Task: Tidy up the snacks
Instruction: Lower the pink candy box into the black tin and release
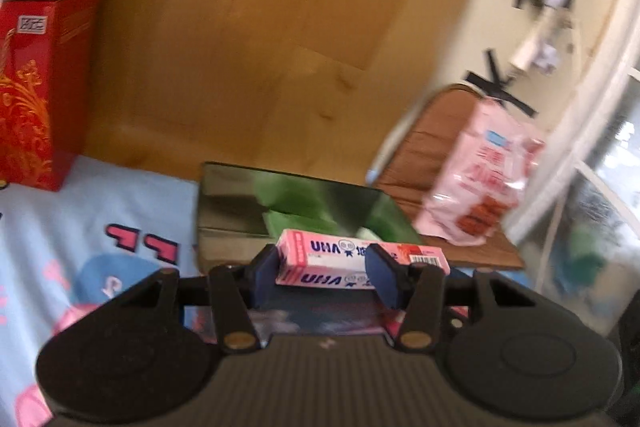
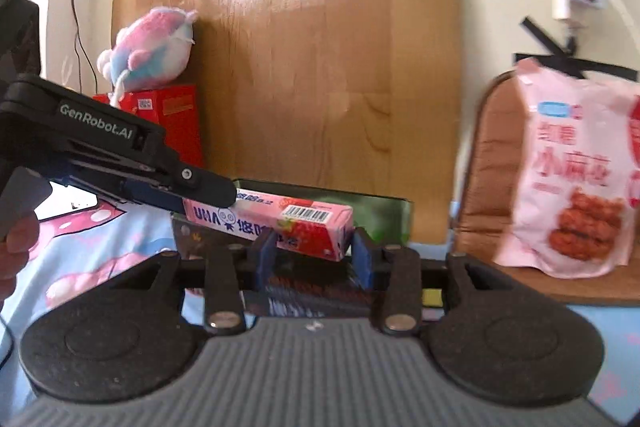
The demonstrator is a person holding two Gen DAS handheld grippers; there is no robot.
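A pink UHA candy box (image 1: pixel 352 257) lies crosswise between the blue pads of my left gripper (image 1: pixel 326 273), which is shut on it. In the right wrist view the same box (image 2: pixel 276 221) is held by the left gripper (image 2: pixel 200 197) coming in from the left, above a dark green open box (image 2: pixel 384 217). My right gripper (image 2: pixel 314 259) is just under the candy box's free end, its jaws a box-width apart, not clearly clamped. The green box (image 1: pixel 288 203) sits right behind the candy in the left wrist view.
A pink snack bag (image 2: pixel 576 171) leans on a brown cushion (image 2: pixel 492 163) at the right, also in the left wrist view (image 1: pixel 480 179). A red carton (image 1: pixel 36 91) with a plush toy (image 2: pixel 148 47) on top stands left. A wooden board (image 2: pixel 312 67) backs the blue patterned sheet (image 1: pixel 80 211).
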